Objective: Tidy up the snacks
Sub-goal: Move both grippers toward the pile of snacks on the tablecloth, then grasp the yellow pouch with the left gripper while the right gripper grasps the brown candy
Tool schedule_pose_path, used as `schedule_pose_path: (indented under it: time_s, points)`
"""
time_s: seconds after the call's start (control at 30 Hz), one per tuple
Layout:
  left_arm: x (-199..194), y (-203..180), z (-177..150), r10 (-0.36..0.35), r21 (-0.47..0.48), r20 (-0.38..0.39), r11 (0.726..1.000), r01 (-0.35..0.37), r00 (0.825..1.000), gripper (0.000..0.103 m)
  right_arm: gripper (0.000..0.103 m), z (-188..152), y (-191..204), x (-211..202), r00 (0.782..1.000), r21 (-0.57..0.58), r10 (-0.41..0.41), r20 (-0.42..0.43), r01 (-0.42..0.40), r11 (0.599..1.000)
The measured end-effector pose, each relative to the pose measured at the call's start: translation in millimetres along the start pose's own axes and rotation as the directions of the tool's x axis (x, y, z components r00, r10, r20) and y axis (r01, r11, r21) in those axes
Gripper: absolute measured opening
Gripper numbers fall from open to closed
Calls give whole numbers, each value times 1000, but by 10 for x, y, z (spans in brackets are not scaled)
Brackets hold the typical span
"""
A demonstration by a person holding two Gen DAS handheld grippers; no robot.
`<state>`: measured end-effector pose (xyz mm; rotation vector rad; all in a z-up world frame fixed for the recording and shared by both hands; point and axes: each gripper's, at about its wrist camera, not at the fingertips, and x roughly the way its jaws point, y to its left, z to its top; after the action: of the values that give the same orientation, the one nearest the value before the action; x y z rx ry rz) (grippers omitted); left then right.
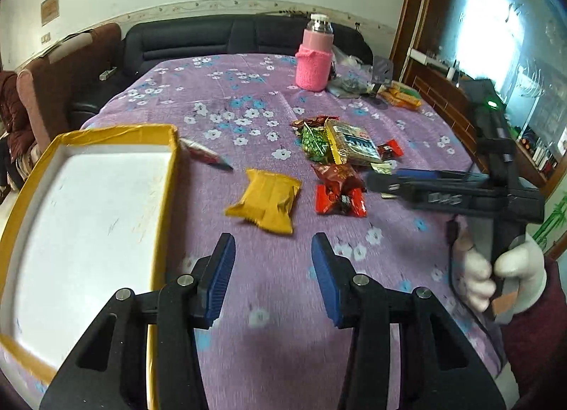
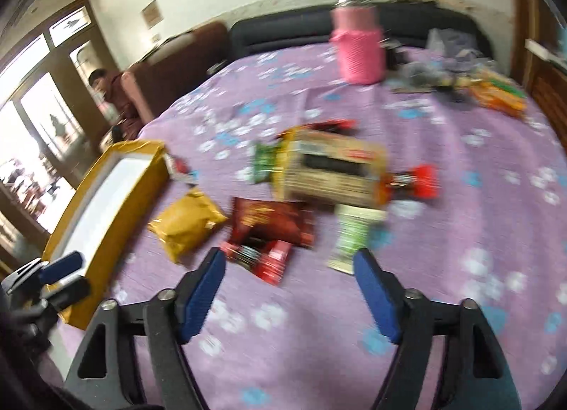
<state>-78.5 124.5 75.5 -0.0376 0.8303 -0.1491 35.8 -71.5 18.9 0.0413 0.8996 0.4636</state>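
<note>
A yellow-rimmed box with a white inside (image 1: 88,218) lies at the left on the purple flowered cloth; it also shows in the right wrist view (image 2: 106,204). A yellow snack packet (image 1: 265,202) (image 2: 186,224) lies just ahead of my open, empty left gripper (image 1: 273,250). A pile of snacks lies beyond: a dark red packet (image 1: 338,176) (image 2: 273,220), small red packets (image 1: 340,201) (image 2: 258,257), a green packet (image 1: 313,142), a large yellow pack (image 1: 351,142) (image 2: 329,170). My right gripper (image 2: 288,261) is open and empty, near the small red packets; it shows from the side in the left wrist view (image 1: 382,183).
A bottle in a pink knitted sleeve (image 1: 313,55) (image 2: 358,45) stands at the back. More packets and bags (image 1: 400,96) lie at the back right. A red-and-white wrapper (image 1: 205,155) lies by the box's far corner. A dark sofa (image 1: 212,38) stands behind.
</note>
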Motion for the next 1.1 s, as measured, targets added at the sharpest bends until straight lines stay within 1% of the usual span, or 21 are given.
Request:
schedule_pose_path:
  time_s: [0.2, 0.3, 0.37, 0.5, 0.53, 0.57, 0.6, 0.63, 0.67, 0.7, 0.73, 0.77, 0.8, 0.83, 0.87, 0.93, 0.97, 1.0, 1.03, 1.07, 1.1]
  points:
    - [488, -91, 228, 29, 67, -67, 997, -24, 997, 47, 71, 109, 101, 488, 999, 20, -13, -50, 14, 1000]
    - [784, -75, 290, 33, 74, -113, 997, -25, 993, 47, 72, 123, 109, 564, 998, 10, -17, -54, 18, 1000]
    - [939, -67, 313, 62, 90, -137, 995, -50, 989, 48, 73, 145, 120, 603, 999, -4, -22, -49, 22, 1000]
    - [1114, -64, 280, 32, 88, -191, 996, -15, 981, 60, 67, 141, 110, 620, 1000, -6, -12, -29, 12, 1000]
    - [1145, -90, 256, 45, 103, -190, 994, -26, 981, 61, 63, 136, 116, 617, 1000, -13, -14, -21, 14, 1000]
    - [1134, -130, 226, 63, 127, -171, 991, -42, 983, 62, 54, 130, 126, 604, 1000, -19, -9, -12, 8, 1000]
    - [1117, -135, 234, 64, 126, -167, 991, -43, 984, 60, 51, 128, 139, 587, 1000, -25, -3, -6, 3, 1000]
    - [1110, -132, 254, 56, 115, -171, 993, -36, 984, 48, 48, 133, 148, 581, 1000, -24, 4, -7, -4, 1000]
    - [1085, -133, 258, 48, 101, -167, 994, -32, 985, 43, 46, 135, 155, 570, 1000, -23, 11, 0, -11, 1000]
    - [1076, -131, 266, 44, 88, -170, 996, -29, 984, 42, 45, 135, 162, 566, 1000, -23, 15, 2, -15, 1000]
    - [1072, -112, 274, 39, 70, -172, 997, -27, 984, 42, 41, 132, 164, 558, 1000, -21, 21, 5, -21, 1000]
    - [1063, -109, 270, 38, 62, -171, 998, -28, 985, 42, 26, 135, 154, 526, 999, -13, 36, 15, -35, 999]
    - [1056, -104, 263, 40, 57, -170, 998, -31, 985, 41, 20, 143, 146, 496, 999, -6, 49, 23, -49, 999]
    - [1036, -100, 252, 38, 52, -168, 998, -30, 985, 41, 3, 151, 134, 465, 997, 3, 67, 28, -67, 998]
    - [1009, -97, 246, 35, 46, -164, 999, -28, 986, 41, 0, 161, 116, 443, 997, 15, 73, 27, -73, 997]
    - [928, -72, 247, 31, 24, -150, 999, -28, 988, 41, 1, 158, 79, 459, 997, 35, 81, 16, -82, 996]
    - [874, -56, 246, 21, 8, -142, 1000, -20, 990, 41, 7, 151, 34, 475, 996, 56, 90, 7, -91, 994]
    - [816, -34, 240, 12, -4, -133, 1000, -12, 991, 41, 8, 149, 1, 475, 995, 72, 101, 7, -101, 992]
    - [731, -17, 225, 7, -15, -120, 1000, -9, 993, 41, 20, 150, -40, 463, 995, 88, 98, 10, -99, 991]
    - [666, -7, 216, 6, -20, -109, 1000, -8, 994, 41, 46, 151, -57, 454, 995, 94, 95, 9, -95, 991]
    - [588, 7, 203, 4, -23, -96, 1000, -6, 995, 41, 60, 155, -65, 440, 996, 101, 92, 7, -92, 991]
